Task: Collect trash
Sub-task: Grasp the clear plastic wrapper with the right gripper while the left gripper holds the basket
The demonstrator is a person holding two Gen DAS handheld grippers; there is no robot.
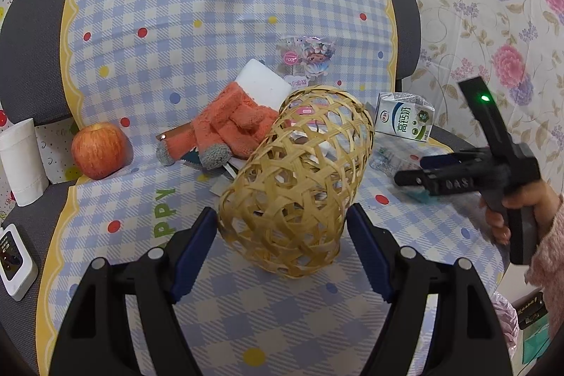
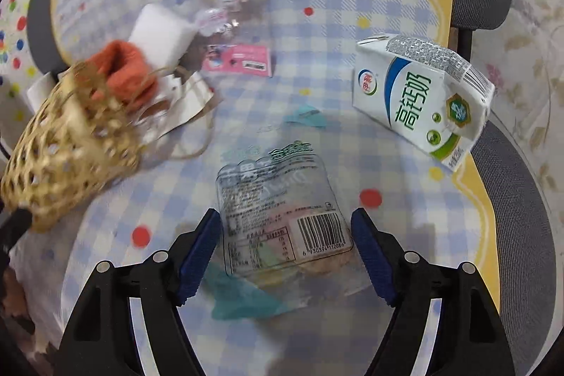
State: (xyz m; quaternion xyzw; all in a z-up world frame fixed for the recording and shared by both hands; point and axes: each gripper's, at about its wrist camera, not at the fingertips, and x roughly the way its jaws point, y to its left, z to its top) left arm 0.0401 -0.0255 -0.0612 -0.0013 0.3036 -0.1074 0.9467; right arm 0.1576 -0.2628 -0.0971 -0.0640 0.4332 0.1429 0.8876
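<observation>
Only the left wrist view shows the apple (image 1: 99, 149) and paper roll (image 1: 22, 161); there the left tongs (image 1: 282, 235) clasp the woven basket (image 1: 299, 178), tipped on the checked bench (image 1: 246, 323). The blurred right view shows the right tongs (image 2: 285, 236) wide around a clear wrapper (image 2: 282, 199) with a barcode. The milk carton (image 2: 419, 97) bears Chinese writing.

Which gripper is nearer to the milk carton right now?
Right. The right gripper straddles a clear wrapper, with the milk carton just beyond, to its right. The left gripper grips the woven basket, which lies between it and the carton.
</observation>
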